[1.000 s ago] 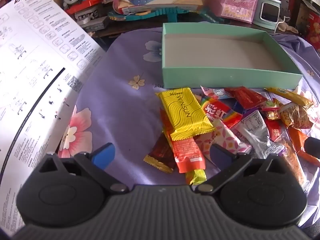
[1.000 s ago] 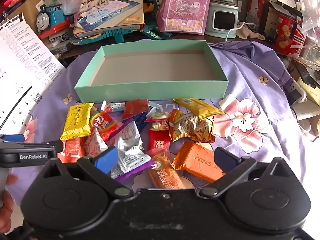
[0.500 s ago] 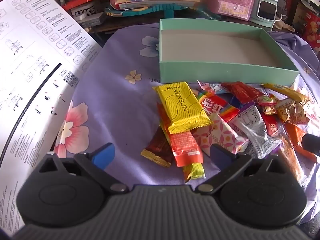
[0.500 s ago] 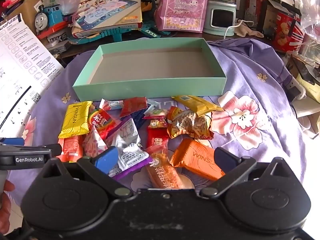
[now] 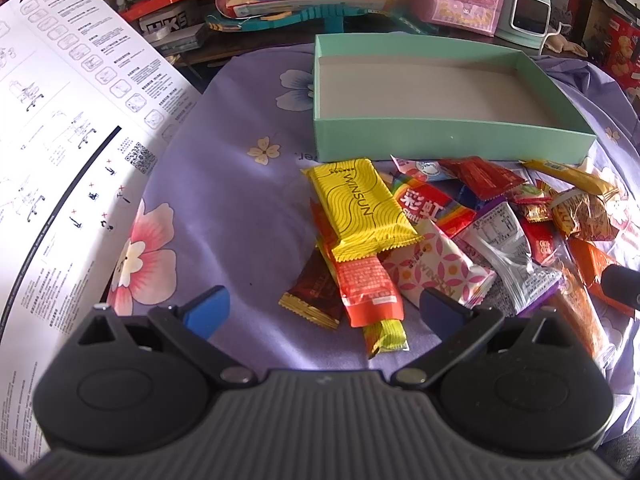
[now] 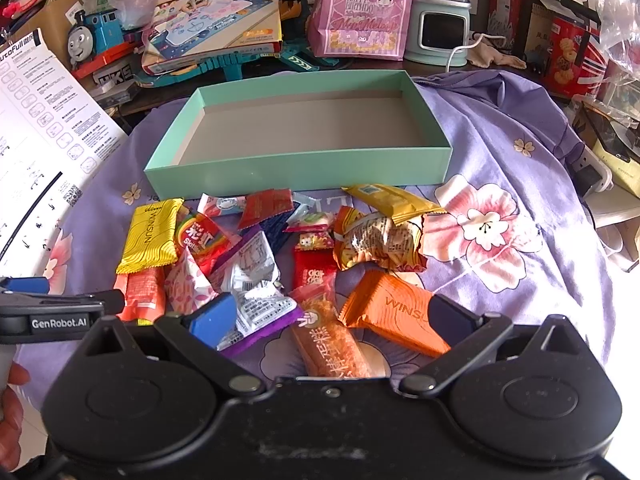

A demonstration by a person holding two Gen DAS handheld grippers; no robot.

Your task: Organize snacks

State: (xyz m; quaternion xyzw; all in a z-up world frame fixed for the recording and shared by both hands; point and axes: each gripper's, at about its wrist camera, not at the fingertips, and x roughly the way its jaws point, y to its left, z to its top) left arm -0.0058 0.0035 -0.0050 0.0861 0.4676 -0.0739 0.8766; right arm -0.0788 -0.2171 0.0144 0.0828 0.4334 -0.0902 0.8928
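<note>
A heap of wrapped snacks lies on a purple flowered cloth in front of an empty mint-green box (image 5: 452,138) (image 6: 296,178). A yellow WINSUN pack (image 5: 358,204) (image 6: 150,234) tops the heap's left side, over an orange-red pack (image 5: 368,288). An orange WINSUN pack (image 6: 394,312) and a salmon bar (image 6: 332,348) lie nearest my right gripper (image 6: 332,316). My left gripper (image 5: 322,308) hovers open just short of the orange-red pack. My right gripper is open too, with its fingers either side of the near snacks. Neither holds anything.
A large white instruction sheet (image 5: 60,128) covers the left. Behind the box stand a toy train (image 6: 94,38), a game box (image 6: 218,24), a pink gift bag (image 6: 362,8) and a small mint appliance (image 6: 440,26). The left gripper's side (image 6: 56,320) and a hand (image 6: 10,396) show at lower left.
Both grippers have drawn back slightly and tilted, so the box and snacks sit a little higher in each view. The jaws stay open and no snack has moved.
</note>
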